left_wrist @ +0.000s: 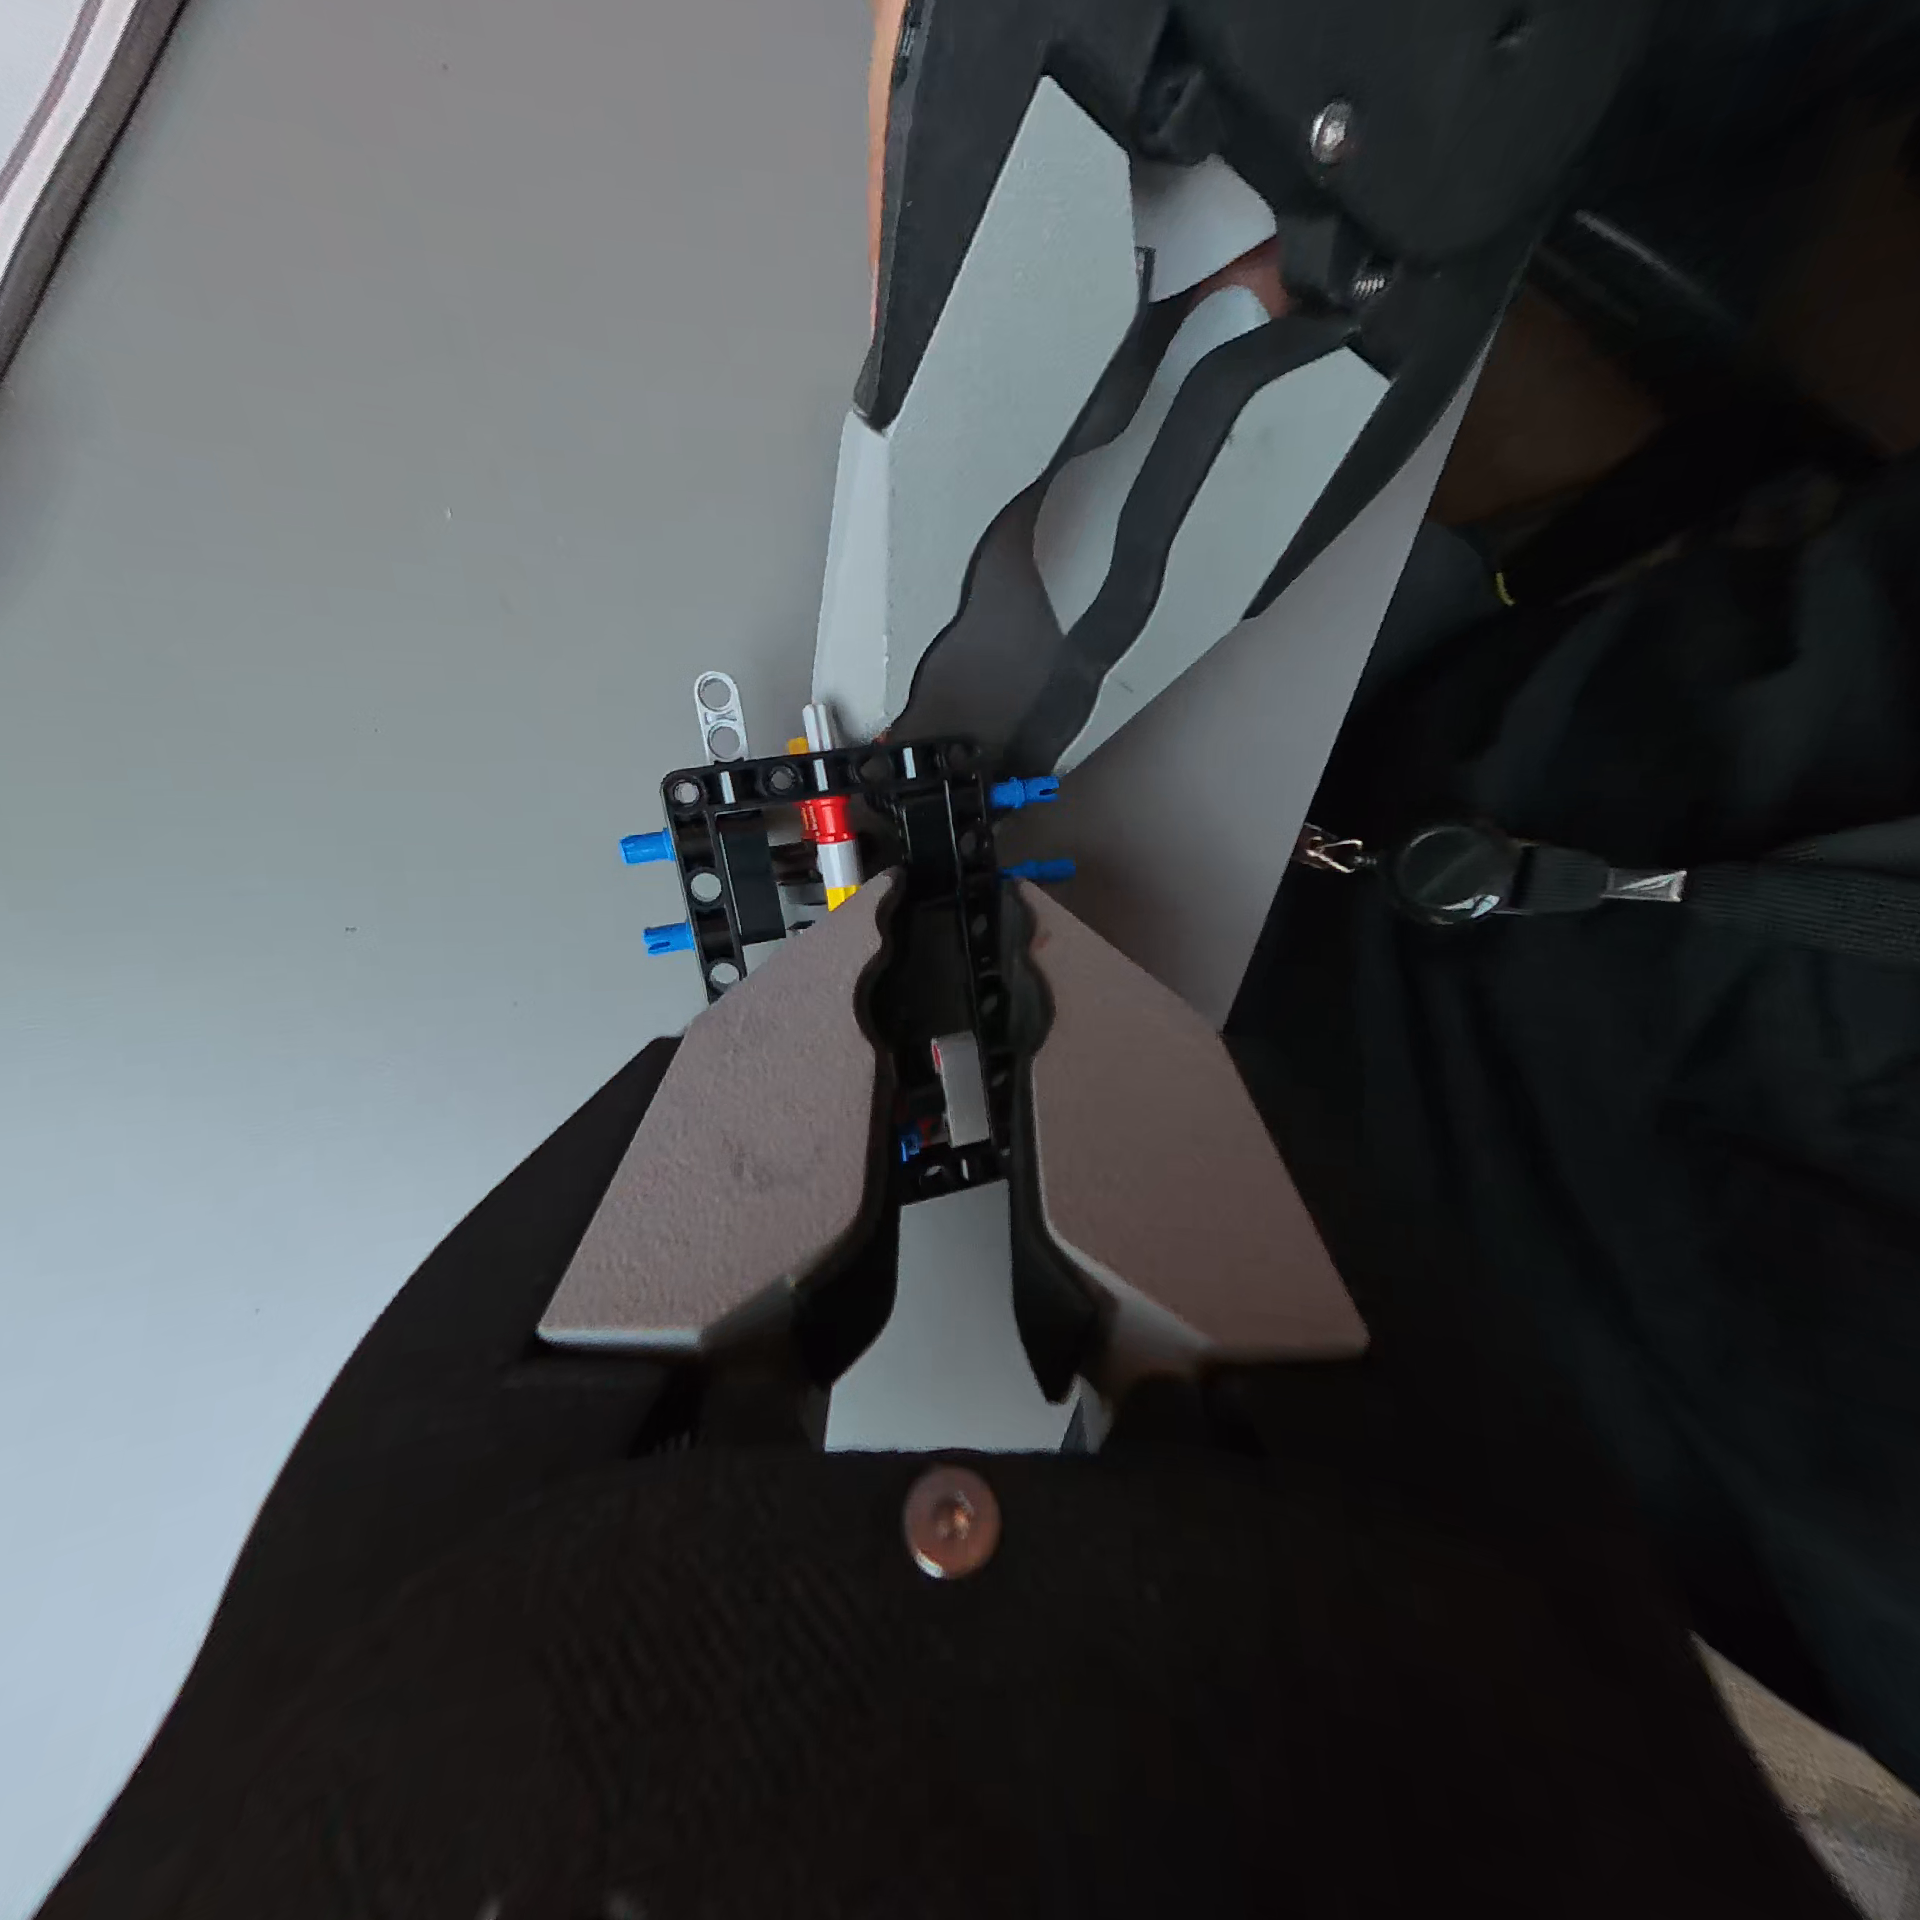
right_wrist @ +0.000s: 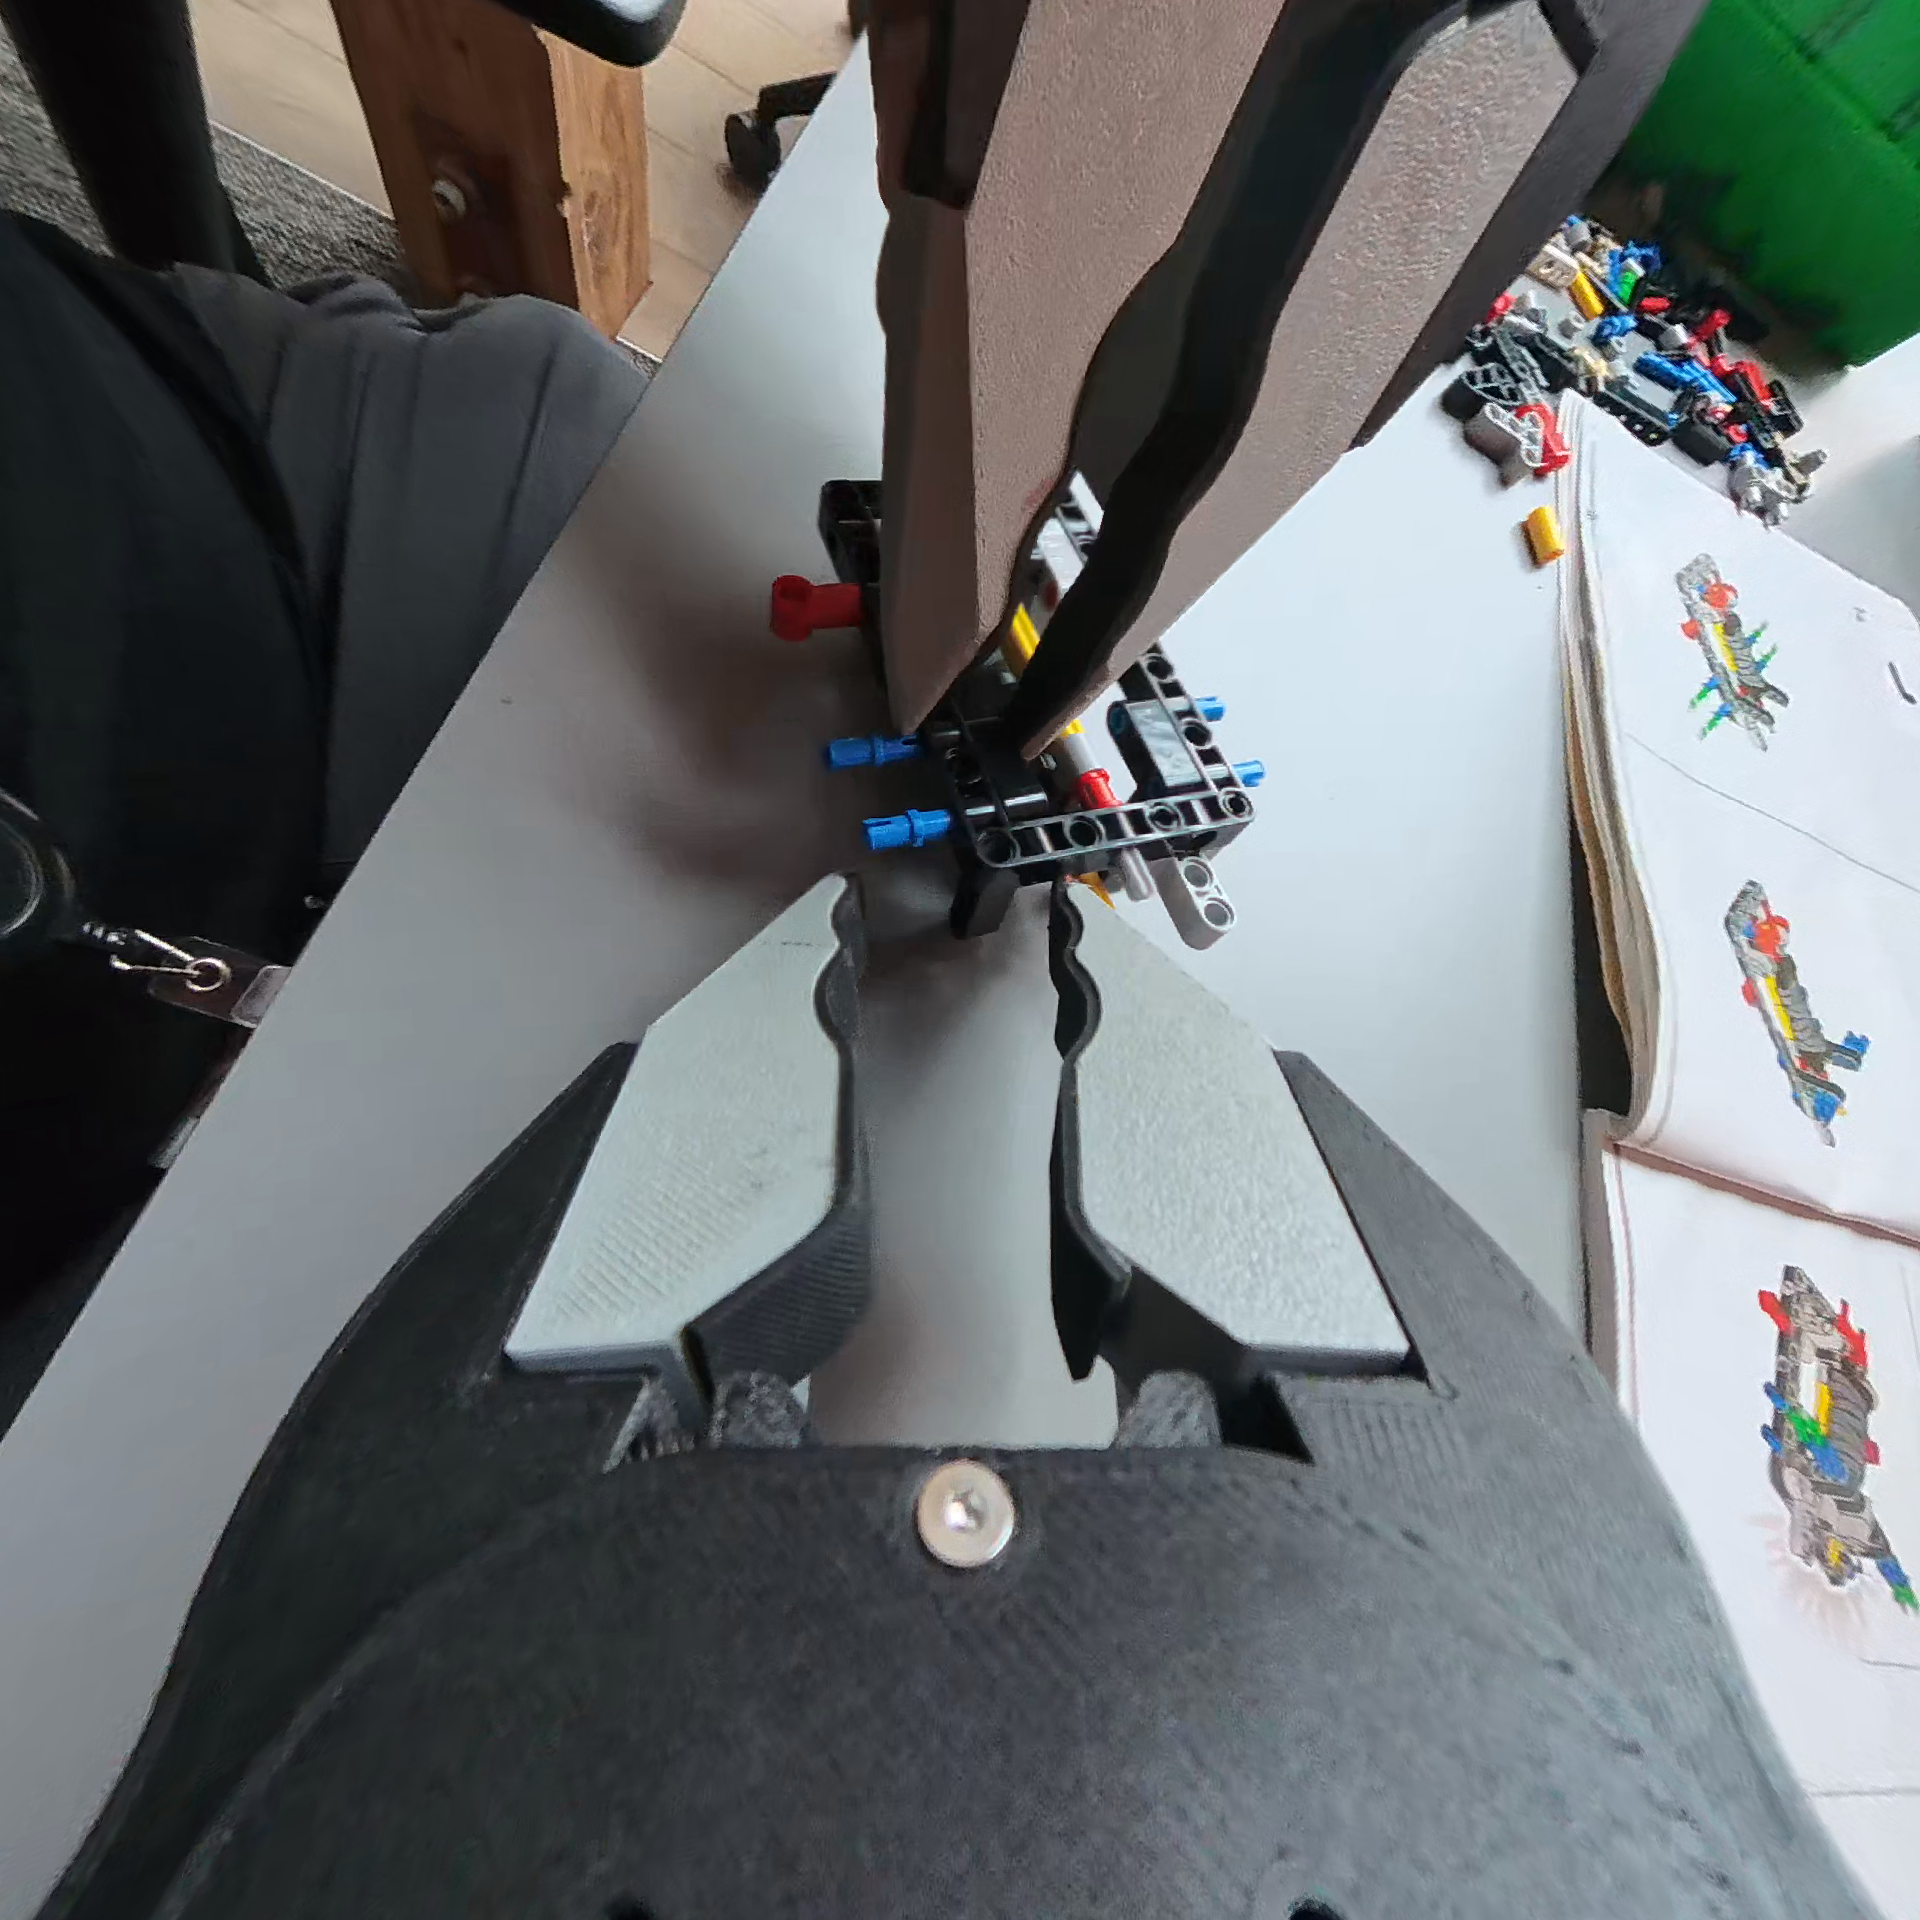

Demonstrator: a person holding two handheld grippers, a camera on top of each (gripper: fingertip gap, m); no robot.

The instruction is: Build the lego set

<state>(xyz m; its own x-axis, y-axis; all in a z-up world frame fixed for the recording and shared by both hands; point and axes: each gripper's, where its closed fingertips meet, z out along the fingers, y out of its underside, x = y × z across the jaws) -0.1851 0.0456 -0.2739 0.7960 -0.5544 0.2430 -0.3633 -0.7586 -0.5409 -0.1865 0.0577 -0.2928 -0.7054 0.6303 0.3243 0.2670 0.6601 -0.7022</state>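
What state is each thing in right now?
Left gripper: shut on the black lego frame assembly.
Right gripper: open, holding nothing, tips at the assembly's near end.
Black lego frame assembly: partly built, lying on the grey table.
White instruction booklet: open.
Loose lego pieces: piled, unused.

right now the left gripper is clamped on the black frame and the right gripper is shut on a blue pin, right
Not quite. The left gripper is clamped on the black frame, but the right gripper is open and holds nothing; the blue pins sit in the frame. The right wrist view shows it.
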